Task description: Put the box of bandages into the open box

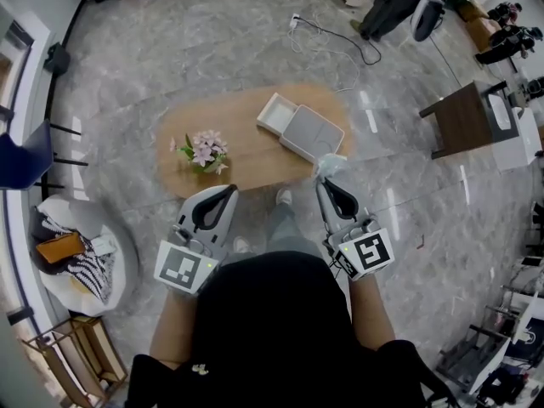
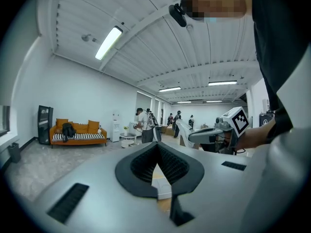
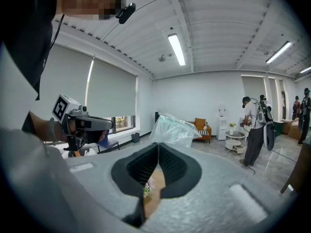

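On the oval wooden table (image 1: 246, 155) lies the open box (image 1: 302, 126), its pale lid folded back to the left of its grey tray. My right gripper (image 1: 324, 179) hovers at the table's near edge just below the box, shut on a pale translucent bandage packet (image 1: 331, 164). That packet (image 3: 175, 129) sticks up above the closed jaw tips in the right gripper view. My left gripper (image 1: 229, 190) is at the same near edge, further left, shut and holding nothing. A white corner of the box (image 2: 162, 186) shows beneath its jaws.
A pot of pink flowers (image 1: 204, 150) stands on the table's left half. A dark side table (image 1: 463, 117) is at the right, a cable (image 1: 340, 45) lies on the floor beyond, and a round white seat with clutter (image 1: 85, 253) is at the left. People stand far off.
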Demonstrator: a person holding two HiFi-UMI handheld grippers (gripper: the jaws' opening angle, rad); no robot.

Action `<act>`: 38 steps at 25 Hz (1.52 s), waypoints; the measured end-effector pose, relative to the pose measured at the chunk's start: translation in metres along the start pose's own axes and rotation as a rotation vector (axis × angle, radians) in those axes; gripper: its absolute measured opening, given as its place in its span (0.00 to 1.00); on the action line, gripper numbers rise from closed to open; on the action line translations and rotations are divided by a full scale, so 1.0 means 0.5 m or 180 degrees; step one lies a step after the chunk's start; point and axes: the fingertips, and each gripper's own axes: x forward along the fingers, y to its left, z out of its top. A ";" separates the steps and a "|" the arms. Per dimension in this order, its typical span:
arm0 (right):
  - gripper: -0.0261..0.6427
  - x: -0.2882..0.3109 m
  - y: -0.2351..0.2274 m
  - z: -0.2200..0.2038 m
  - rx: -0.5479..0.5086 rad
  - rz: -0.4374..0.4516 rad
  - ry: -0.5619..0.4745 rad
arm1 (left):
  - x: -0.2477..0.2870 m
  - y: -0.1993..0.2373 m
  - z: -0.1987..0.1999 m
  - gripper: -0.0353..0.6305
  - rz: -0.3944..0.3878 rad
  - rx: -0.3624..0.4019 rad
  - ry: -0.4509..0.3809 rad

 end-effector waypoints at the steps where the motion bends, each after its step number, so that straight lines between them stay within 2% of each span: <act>1: 0.04 0.009 -0.014 -0.001 0.0007 0.0014 0.0006 | 0.014 0.009 -0.002 0.07 0.0024 -0.0010 0.0023; 14: 0.04 0.129 -0.228 -0.014 0.0166 0.0236 0.0064 | 0.235 0.067 0.010 0.07 0.0214 -0.0065 0.0262; 21: 0.04 0.188 -0.321 -0.032 0.0191 0.0403 0.0179 | 0.321 0.085 0.015 0.07 0.0445 -0.0028 0.0354; 28: 0.04 0.237 -0.389 -0.056 0.0117 0.0769 0.0246 | 0.399 0.086 0.018 0.07 0.0713 -0.0148 0.0416; 38: 0.04 0.316 -0.447 -0.113 0.0169 0.1014 0.0473 | 0.451 0.100 0.002 0.07 0.0974 -0.0255 0.0533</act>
